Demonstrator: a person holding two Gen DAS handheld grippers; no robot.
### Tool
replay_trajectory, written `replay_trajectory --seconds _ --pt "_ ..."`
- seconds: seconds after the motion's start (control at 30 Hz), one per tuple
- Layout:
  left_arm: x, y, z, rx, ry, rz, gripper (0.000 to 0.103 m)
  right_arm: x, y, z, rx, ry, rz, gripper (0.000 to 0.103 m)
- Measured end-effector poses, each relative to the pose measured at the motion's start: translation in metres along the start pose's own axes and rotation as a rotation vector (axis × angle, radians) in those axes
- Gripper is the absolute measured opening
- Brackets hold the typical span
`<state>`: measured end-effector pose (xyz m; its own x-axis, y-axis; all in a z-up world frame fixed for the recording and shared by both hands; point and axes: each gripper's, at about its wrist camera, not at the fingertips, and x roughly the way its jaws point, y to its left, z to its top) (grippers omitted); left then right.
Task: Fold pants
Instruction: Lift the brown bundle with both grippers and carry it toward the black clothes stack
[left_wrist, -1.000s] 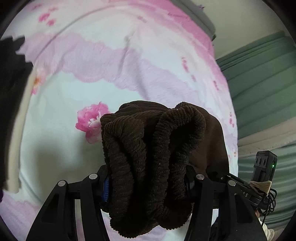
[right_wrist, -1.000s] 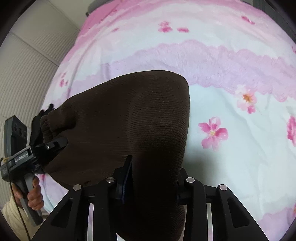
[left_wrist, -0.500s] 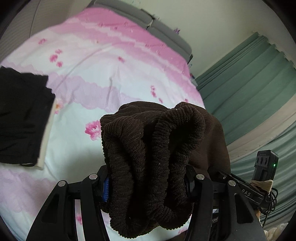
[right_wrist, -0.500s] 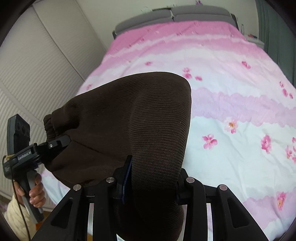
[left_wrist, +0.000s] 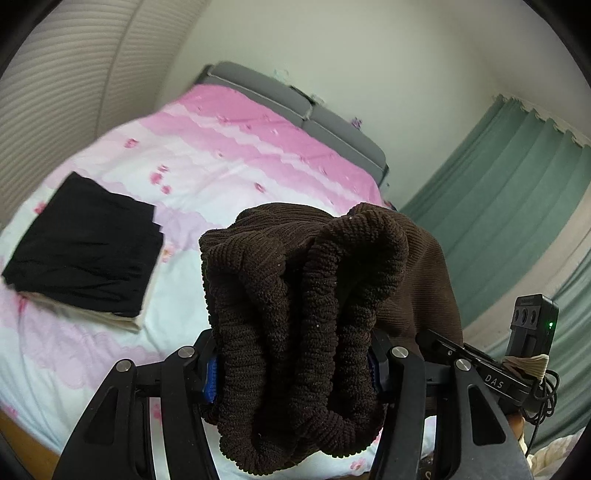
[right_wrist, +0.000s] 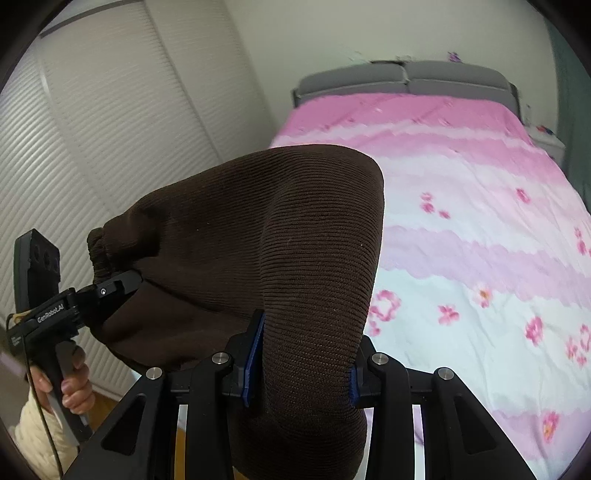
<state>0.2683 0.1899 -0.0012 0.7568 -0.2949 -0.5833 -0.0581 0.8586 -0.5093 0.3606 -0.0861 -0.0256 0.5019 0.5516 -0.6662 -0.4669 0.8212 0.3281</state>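
The dark brown ribbed corduroy pants (left_wrist: 314, 280) fill the lower centre of the left wrist view, where the left hand-held gripper (left_wrist: 291, 365) pinches their bunched elastic waistband between its two blue-padded fingers (left_wrist: 211, 376). The gathered band spills over and below the jaws in thick folds. At the lower right of that view the right hand-held gripper (left_wrist: 480, 369) shows from the side, its black body reaching in under the edge of the brown fabric, with a small black box carrying a green light (left_wrist: 533, 321) mounted on it.

In the right wrist view the same pants (right_wrist: 258, 236) rise from the bottom centre as a smooth rounded fold, and the right hand-held gripper (right_wrist: 299, 365) is pressed onto that fold, fabric filling the whole gap between its pads. The cloth stretches toward the left edge of the frame, where the left hand-held gripper (right_wrist: 122, 284) bites the waistband (a bare hand (right_wrist: 74, 387) grips its handle below). The pants hang in the air between the two tools, above the near end of the bed.

The bed's pink and white flowered duvet (left_wrist: 229, 155) spreads across the middle of both views, with a grey padded headboard (right_wrist: 406, 79) at the far end. A folded black garment (left_wrist: 85, 243) lies on the duvet at the middle left of the left wrist view, stacked on something cream-coloured. Green curtains (left_wrist: 517, 192) hang at the right there.
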Motion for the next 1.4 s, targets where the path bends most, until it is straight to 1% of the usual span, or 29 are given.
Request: replay_trajectory --seconds 0.13,0.23,0.3,0.37,0.47,0.53,0.63,0.7,0.77,0.83,0.93,1.07,1.23,1.4 --pt "-0.025 0.012 -0.007 -0.027 -0.021 0.032 0.057 0.004 0.02 0.003 -0.034 -0.013 0.038 0.037" --pt "-0.039 0.031 -0.011 -0.046 -0.021 0.042 0.057 0.002 0.033 0.0 -0.031 0.006 0.066 0.037" --pt "-0.045 0.049 -0.012 -0.057 -0.019 0.048 0.057 0.008 0.047 -0.004 -0.032 0.023 0.08 0.037" --pt "-0.053 0.072 -0.013 -0.064 -0.008 0.058 0.057 0.023 0.061 -0.005 -0.033 0.036 0.078 0.037" --pt "-0.062 0.108 -0.009 -0.065 0.022 0.051 0.057 0.046 0.087 -0.006 -0.017 0.059 0.073 0.037" --pt "-0.069 0.14 0.0 -0.074 0.062 0.044 0.057 0.065 0.105 -0.008 0.007 0.071 0.065 0.037" --pt "-0.078 0.182 0.013 -0.062 0.092 0.042 0.057 0.09 0.139 -0.013 0.062 0.09 0.063 0.037" --pt "-0.08 0.214 0.024 -0.082 0.122 0.045 0.057 0.103 0.156 -0.017 0.073 0.095 0.066 0.037" --pt "-0.08 0.235 0.035 -0.084 0.143 0.05 0.057 0.125 0.179 -0.016 0.091 0.11 0.063 0.037" --pt "-0.079 0.257 0.047 -0.08 0.152 0.046 0.057 0.136 0.198 -0.018 0.093 0.124 0.06 0.037" --pt "-0.069 0.288 0.07 -0.093 0.16 0.036 0.057 0.158 0.221 -0.017 0.08 0.134 0.06 0.037" --pt "-0.048 0.319 0.108 -0.09 0.171 0.019 0.057 0.193 0.236 0.008 0.071 0.133 0.061 0.037" --pt "-0.008 0.35 0.156 -0.048 0.208 -0.001 0.057 0.238 0.242 0.044 0.064 0.12 0.047 0.037" --pt "0.041 0.375 0.19 -0.04 0.254 0.0 0.057 0.294 0.236 0.074 0.087 0.146 0.045 0.037"
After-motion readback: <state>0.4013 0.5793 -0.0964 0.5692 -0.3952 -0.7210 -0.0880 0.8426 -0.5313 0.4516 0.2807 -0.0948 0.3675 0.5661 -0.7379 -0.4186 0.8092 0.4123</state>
